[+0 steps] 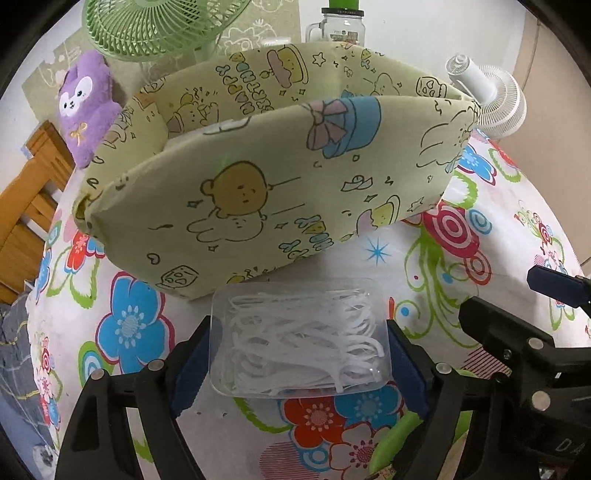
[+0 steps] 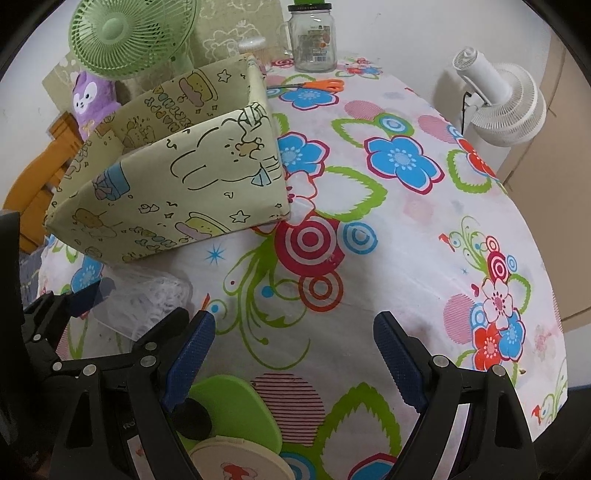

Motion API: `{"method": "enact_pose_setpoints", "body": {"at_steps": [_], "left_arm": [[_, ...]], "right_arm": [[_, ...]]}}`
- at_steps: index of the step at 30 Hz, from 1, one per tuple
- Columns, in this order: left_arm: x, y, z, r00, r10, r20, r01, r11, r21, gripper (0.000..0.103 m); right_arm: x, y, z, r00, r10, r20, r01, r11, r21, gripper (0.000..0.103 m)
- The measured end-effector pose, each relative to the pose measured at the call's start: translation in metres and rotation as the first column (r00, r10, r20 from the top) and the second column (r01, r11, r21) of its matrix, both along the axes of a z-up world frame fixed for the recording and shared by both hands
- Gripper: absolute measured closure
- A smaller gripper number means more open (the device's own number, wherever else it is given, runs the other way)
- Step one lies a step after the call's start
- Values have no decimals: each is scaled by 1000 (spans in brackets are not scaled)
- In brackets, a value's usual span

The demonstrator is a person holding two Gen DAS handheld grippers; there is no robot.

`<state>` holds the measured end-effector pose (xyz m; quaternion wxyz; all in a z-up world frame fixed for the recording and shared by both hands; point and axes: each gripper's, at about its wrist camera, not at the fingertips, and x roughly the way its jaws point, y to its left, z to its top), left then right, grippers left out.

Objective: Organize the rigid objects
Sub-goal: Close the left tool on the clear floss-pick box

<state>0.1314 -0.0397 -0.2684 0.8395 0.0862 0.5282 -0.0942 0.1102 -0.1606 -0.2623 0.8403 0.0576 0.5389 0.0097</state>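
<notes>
Left tool [image 1: 299, 354] clamps the clear floss-pick box [image 1: 299, 339] just above the flowered table [image 1: 461, 266], the cartoon fabric bin [image 1: 258, 192] right ahead of it. Right tool [image 2: 293, 354] gapes wide, holding nothing, over a green lid [image 2: 240, 406]; beyond it, orange scissors [image 2: 314, 85], a glass jar [image 2: 313, 40] and a green fan [image 2: 129, 33] by the wall.

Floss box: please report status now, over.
Left gripper shut on floss box, lifted before fabric bin. Right gripper open, empty. Nothing between box and bin.
</notes>
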Motion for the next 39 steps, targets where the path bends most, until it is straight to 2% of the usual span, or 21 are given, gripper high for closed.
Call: {"method": "enact_pose_setpoints", "body": {"at_steps": [18, 39], "left_arm": [[-30, 29, 9, 998, 51, 26, -52, 999, 8, 16], [-69, 60, 5, 996, 92, -12, -92, 996, 16, 16]], "right_arm": [[-17, 20, 3, 999, 36, 11, -36, 999, 3, 13], [-51, 45, -3, 997, 79, -8, -79, 997, -13, 15]]}}
